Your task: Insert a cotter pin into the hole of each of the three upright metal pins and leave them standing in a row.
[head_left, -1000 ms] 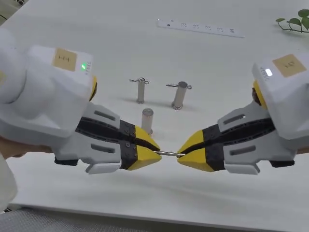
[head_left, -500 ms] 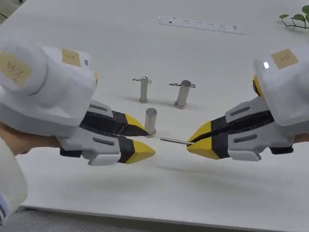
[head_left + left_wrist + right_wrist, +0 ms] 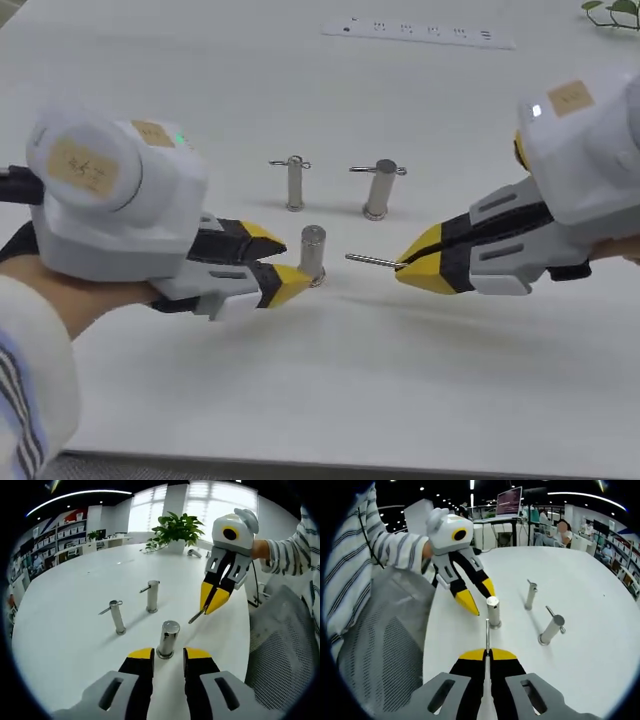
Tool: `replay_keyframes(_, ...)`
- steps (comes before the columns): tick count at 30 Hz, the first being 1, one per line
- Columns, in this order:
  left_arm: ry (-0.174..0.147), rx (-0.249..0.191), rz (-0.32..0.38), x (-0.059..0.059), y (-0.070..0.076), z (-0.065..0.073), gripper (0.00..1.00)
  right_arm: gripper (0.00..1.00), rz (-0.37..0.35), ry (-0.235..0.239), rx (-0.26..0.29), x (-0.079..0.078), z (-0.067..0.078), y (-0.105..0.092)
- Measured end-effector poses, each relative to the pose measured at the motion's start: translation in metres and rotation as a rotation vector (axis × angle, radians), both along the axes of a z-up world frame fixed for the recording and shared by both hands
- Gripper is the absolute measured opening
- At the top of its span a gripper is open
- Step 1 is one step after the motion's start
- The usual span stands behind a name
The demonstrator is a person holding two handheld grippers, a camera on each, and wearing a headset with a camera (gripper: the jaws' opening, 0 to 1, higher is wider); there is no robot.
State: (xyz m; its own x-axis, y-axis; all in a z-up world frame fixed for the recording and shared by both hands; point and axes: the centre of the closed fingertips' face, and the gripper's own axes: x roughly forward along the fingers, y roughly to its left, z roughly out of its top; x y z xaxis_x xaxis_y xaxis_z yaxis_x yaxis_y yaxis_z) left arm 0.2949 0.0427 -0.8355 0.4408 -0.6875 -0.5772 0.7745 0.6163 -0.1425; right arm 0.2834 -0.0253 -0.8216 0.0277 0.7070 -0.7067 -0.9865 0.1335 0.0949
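Three metal pins stand upright on the white worktop (image 3: 350,390). Head view: the left gripper (image 3: 290,260) comes in from 9 o'clock, held low and near level, hand wrapped under its body. The right gripper (image 3: 402,265) comes in from 3 o'clock, nose tipped slightly down.

Left fingers (image 3: 142,656) released, spread apart. The front pin (image 3: 313,250) stands between their tips; from the left gripper view its base sits in the gap, contact not clear. This pin carries no cotter.

Right fingers (image 3: 472,655) clenched on the cotter pin (image 3: 372,261), which juts out straight toward 9 o'clock. Its free end stops just short of the front pin, about level with the pin's lower half. In the right gripper view the cotter lines up just left of the pin's shaft.

Back-left pin (image 3: 294,183) and back-right pin (image 3: 378,188) stand at 12 o'clock of the front pin, well apart from both grippers, each with a cotter through its head.

Open worktop at 6 o'clock down to the near edge. A power strip (image 3: 418,33) lies far off at 12 o'clock, a plant (image 3: 612,10) at 1 o'clock in the corner.
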Motion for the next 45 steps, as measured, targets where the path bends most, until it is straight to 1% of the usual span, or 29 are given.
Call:
replay_keyframes(3,-0.008,0.009,-0.014,0.003,-0.005,-0.004,0.21,0.03,0.000,0.001,0.005,0.003,0.000,0.002)
replay_keyframes(5,-0.009,0.004,-0.017,0.004,-0.007,-0.006,0.20,0.03,0.000,0.002,0.009,0.004,0.000,0.004)
replay_keyframes(7,-0.021,-0.001,-0.018,0.007,-0.010,-0.005,0.19,0.03,0.002,0.001,0.011,0.007,0.000,0.006)
replay_keyframes(9,-0.024,-0.004,-0.014,0.009,-0.011,-0.006,0.19,0.03,0.004,0.000,0.017,0.009,0.000,0.007)
replay_keyframes(11,-0.023,0.001,-0.018,0.009,-0.011,-0.007,0.18,0.03,0.007,-0.001,0.022,0.009,0.002,0.010)
replay_keyframes(15,-0.044,0.004,-0.028,0.009,-0.012,-0.006,0.15,0.03,0.011,-0.007,0.028,0.011,0.002,0.015)
replay_keyframes(17,-0.044,0.002,-0.026,0.009,-0.012,-0.006,0.15,0.03,0.014,-0.008,0.027,0.011,0.003,0.015)
replay_keyframes(19,-0.049,0.009,-0.027,0.009,-0.012,-0.006,0.13,0.03,0.017,-0.010,0.027,0.011,0.004,0.017)
replay_keyframes(26,-0.073,0.015,-0.046,0.009,-0.013,-0.006,0.12,0.03,0.034,-0.015,0.017,0.010,0.004,0.019)
replay_keyframes(31,-0.082,0.019,-0.060,0.008,-0.013,-0.005,0.12,0.03,0.043,-0.018,0.014,0.010,0.004,0.021)
replay_keyframes(38,-0.084,0.019,-0.068,0.008,-0.013,-0.005,0.12,0.03,0.057,-0.021,0.006,0.009,0.004,0.023)
replay_keyframes(45,-0.088,0.022,-0.075,0.009,-0.013,-0.005,0.12,0.03,0.091,-0.055,-0.010,0.013,0.004,0.025)
